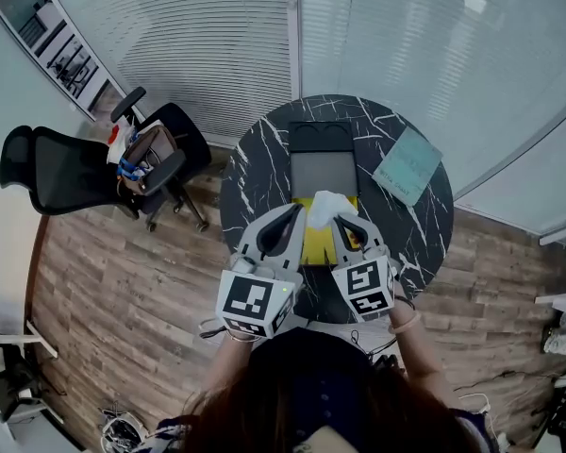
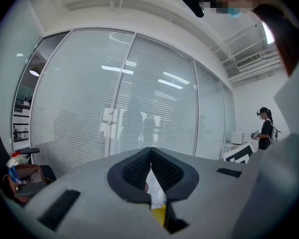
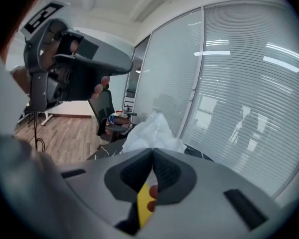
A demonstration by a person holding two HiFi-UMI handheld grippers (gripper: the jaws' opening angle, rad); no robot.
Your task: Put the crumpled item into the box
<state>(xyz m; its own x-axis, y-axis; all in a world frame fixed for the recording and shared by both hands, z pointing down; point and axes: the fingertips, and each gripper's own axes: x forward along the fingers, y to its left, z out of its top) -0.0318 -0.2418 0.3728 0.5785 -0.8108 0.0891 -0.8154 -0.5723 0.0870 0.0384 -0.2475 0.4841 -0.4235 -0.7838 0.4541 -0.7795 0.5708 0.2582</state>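
Left hand-held gripper [image 2: 150,159] is pressed onto the white crumpled item [image 1: 327,208], and right hand-held gripper [image 3: 152,159] pinches its yellow part [image 3: 144,199], lifting it between them above the surface [image 1: 259,173]. This looks like the carrying step. Next they should reach forward over the box [image 1: 323,138] just beyond the tips, then release.

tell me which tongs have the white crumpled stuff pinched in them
The left tongs: crumpled white plastic is wedged between their closed tips. The right tongs pinch only the yellow packet; the plastic lies beyond their tips.
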